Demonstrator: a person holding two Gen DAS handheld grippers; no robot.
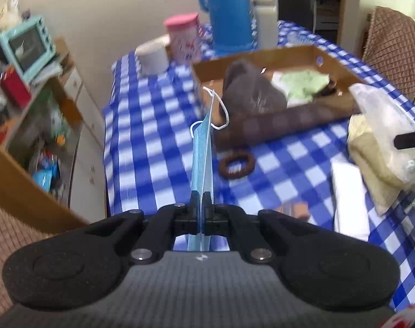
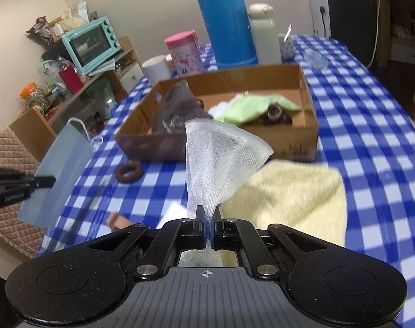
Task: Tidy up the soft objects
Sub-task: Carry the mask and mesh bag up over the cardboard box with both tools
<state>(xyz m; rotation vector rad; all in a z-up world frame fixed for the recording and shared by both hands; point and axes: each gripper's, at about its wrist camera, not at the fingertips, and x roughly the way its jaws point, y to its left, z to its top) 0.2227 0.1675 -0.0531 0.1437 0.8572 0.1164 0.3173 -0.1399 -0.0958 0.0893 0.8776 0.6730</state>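
Observation:
My left gripper (image 1: pixel 199 196) is shut on a blue face mask (image 1: pixel 202 153), held edge-on above the table; it also shows in the right wrist view (image 2: pixel 60 164) at the left. My right gripper (image 2: pixel 207 213) is shut on a white mesh cloth (image 2: pixel 221 161) that fans upward. A cardboard box (image 2: pixel 289 139) lies ahead of both, holding a grey cloth (image 2: pixel 177 114), a green cloth (image 2: pixel 251 106) and a dark scrunchie (image 2: pixel 275 113). A brown scrunchie (image 2: pixel 128 172) lies on the tablecloth in front of the box. A yellow towel (image 2: pixel 289 196) lies under the right gripper.
The table has a blue checked cloth (image 2: pixel 371 136). Behind the box stand a blue thermos (image 2: pixel 223 19), a white bottle (image 2: pixel 264 32), a pink-lidded jar (image 2: pixel 184 50) and a white cup (image 2: pixel 156 69). A shelf with a teal oven (image 2: pixel 91 43) is at the left.

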